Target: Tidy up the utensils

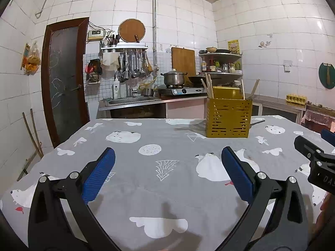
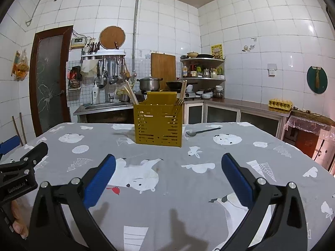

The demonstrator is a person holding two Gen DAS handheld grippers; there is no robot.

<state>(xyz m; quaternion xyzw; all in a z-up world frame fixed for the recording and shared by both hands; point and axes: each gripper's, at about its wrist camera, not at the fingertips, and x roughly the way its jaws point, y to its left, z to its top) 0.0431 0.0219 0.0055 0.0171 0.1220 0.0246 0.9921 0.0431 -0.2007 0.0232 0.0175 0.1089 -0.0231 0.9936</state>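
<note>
A yellow slotted utensil holder [image 1: 228, 118] [image 2: 158, 125] stands upright on the far part of the table, with wooden chopsticks [image 1: 207, 87] [image 2: 131, 95] and a fork [image 2: 179, 102] sticking out of it. A dark-handled spoon [image 2: 201, 131] lies flat on the cloth just right of the holder; in the left wrist view only its handle [image 1: 258, 122] shows. My left gripper [image 1: 167, 167] is open over the near cloth, empty. My right gripper [image 2: 167, 169] is open too, empty, well short of the holder.
The table wears a grey cloth [image 1: 167, 144] with white animal prints. The right gripper's body shows at the left wrist view's right edge [image 1: 314, 161]; the left gripper's body [image 2: 18, 173] and a hand [image 2: 18, 221] show in the right wrist view. Kitchen counter, sink [image 1: 132, 100] and stove [image 1: 182, 90] lie beyond.
</note>
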